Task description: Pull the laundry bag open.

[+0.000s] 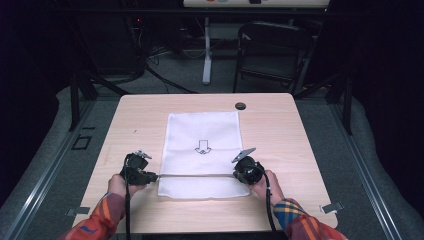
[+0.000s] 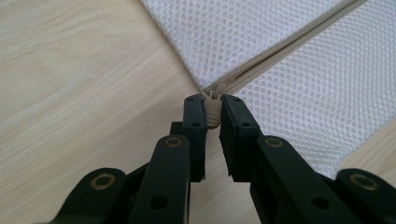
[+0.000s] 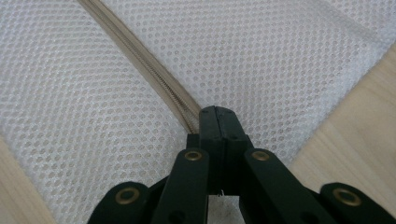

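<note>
White mesh bag (image 1: 202, 137) flat on desk (image 1: 135, 120), left tool (image 2: 213, 110) clamped on zipper pull (image 2: 213, 106) at bag's left edge, right tool (image 3: 218, 122) pinched together on zipper (image 3: 154, 77) near right end

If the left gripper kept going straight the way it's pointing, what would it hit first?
The left gripper is shut on the zipper pull; straight ahead lies the zipper of the white mesh bag, probably first.

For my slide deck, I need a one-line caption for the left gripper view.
Left gripper pinching the zipper pull at the white mesh bag's corner.
</note>
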The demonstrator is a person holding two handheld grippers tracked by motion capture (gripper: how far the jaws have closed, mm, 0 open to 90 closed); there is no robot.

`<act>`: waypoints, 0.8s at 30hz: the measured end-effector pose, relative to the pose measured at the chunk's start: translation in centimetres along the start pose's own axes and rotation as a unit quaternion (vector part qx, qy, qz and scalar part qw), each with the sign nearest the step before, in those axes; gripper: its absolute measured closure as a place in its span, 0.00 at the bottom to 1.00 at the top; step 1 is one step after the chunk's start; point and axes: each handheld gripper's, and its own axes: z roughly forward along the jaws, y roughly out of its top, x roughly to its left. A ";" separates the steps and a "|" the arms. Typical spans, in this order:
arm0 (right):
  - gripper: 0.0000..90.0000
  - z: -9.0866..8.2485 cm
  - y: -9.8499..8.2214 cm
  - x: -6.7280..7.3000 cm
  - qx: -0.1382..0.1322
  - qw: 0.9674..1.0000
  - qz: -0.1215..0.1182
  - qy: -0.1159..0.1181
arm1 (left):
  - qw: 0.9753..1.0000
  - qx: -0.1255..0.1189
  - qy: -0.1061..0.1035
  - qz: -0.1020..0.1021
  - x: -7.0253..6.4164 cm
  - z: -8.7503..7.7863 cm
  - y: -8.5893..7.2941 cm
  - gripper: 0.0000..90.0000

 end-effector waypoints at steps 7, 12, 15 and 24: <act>0.93 -0.2 -0.1 -0.1 -0.013 1.000 -0.009 0.017 | 1.000 -0.013 0.008 -0.001 -0.1 -0.3 0.3 0.74; 0.75 -1.1 0.5 0.1 -0.017 1.000 -0.012 0.009 | 1.000 -0.020 0.011 -0.002 -0.4 -0.6 0.5 0.44; 0.54 -2.0 0.6 0.0 -0.017 1.000 -0.004 0.004 | 1.000 -0.025 0.013 0.005 -0.7 -1.0 0.6 0.31; 0.14 -5.2 -0.5 -1.2 -0.024 0.999 0.034 -0.008 | 0.999 -0.048 0.026 -0.001 -0.8 -2.5 0.2 0.14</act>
